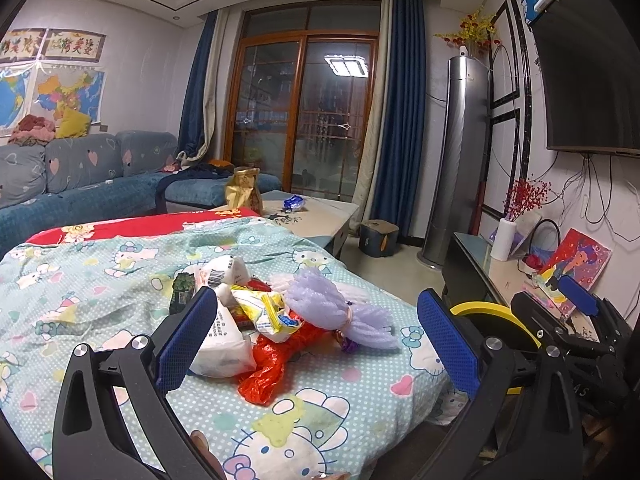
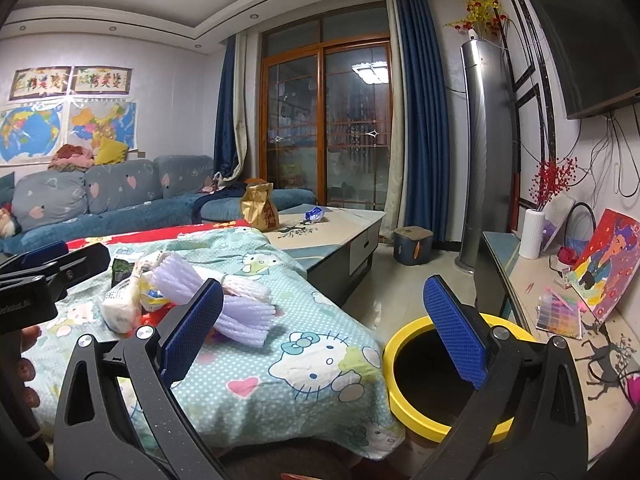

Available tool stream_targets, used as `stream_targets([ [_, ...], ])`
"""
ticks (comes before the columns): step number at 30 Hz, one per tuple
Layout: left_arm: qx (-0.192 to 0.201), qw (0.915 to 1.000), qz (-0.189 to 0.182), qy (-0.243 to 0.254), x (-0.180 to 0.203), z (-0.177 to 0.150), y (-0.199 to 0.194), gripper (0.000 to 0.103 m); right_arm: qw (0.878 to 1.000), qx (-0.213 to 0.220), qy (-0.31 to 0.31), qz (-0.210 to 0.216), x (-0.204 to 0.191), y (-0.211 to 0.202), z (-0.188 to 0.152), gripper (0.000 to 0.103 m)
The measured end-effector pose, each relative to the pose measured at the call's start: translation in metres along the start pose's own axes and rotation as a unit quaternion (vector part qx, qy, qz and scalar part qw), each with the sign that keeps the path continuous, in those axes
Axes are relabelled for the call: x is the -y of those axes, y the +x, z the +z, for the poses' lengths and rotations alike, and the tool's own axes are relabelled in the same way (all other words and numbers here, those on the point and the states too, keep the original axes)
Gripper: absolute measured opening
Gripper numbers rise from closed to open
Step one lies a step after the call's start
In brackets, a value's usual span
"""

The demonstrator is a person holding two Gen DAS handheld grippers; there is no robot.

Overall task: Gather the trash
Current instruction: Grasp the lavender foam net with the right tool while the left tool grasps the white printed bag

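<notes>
Through the left wrist camera, my left gripper stood wide apart and held nothing, aimed at the trash pile in the middle of the cartoon-cat sheet. I judged this to be the start of the job, with nothing picked up. The pile was a loose heap: a white wrapper just beside my left pad, a yellow snack bag, a crumpled red plastic bag and a purple foam net lying over the others. The next move, I thought, called for closing on one light piece without dragging the sheet.

Through the right wrist camera, my right gripper was also wide and empty, hovering between the sheet's edge and the yellow-rimmed bin on the floor just beside it. The foam net lay nearest that side. The bin's mouth looked dark and open, ready for drops.
</notes>
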State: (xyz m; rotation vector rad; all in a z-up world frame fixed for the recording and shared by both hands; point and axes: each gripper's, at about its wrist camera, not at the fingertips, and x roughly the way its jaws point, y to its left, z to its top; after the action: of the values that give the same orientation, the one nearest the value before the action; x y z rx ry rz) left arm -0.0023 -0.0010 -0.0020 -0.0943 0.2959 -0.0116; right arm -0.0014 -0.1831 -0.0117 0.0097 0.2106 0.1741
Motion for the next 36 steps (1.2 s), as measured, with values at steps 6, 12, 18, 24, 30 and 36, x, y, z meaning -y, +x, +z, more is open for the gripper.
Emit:
stream_targets([
  [6, -0.021, 0.9996, -0.014, -0.014, -0.006, -0.005, 0.008, 0.097, 1.000, -0.014, -0.002, 0.002, 0.005, 0.005, 0.000, 0.093],
  [12, -0.028, 0.9990, -0.005, -0.035, -0.021, -0.004, 0.017, 0.097, 0.999, -0.034, -0.011, 0.015, 0.003, 0.014, 0.000, 0.092],
  [18, -0.030, 0.9975, 0.029, -0.057, -0.047, 0.004, 0.027, 0.097, 0.997, -0.058, -0.033, 0.042, -0.008, 0.033, 0.002, 0.092],
  [24, -0.019, 0.9952, 0.066, -0.070, -0.074, 0.017, 0.028, 0.097, 0.992, -0.076, -0.065, 0.077, -0.030, 0.054, 0.004, 0.092],
  [30, -0.026, 0.9914, 0.085, -0.095, -0.103, 0.026, 0.036, 0.097, 0.985, -0.090, -0.088, 0.113, -0.053, 0.073, 0.009, 0.092],
  [36, -0.076, 0.9851, 0.079, -0.133, -0.126, 0.023, 0.060, 0.097, 0.978, -0.119, -0.123, 0.123, -0.072, 0.098, 0.003, 0.092],
])
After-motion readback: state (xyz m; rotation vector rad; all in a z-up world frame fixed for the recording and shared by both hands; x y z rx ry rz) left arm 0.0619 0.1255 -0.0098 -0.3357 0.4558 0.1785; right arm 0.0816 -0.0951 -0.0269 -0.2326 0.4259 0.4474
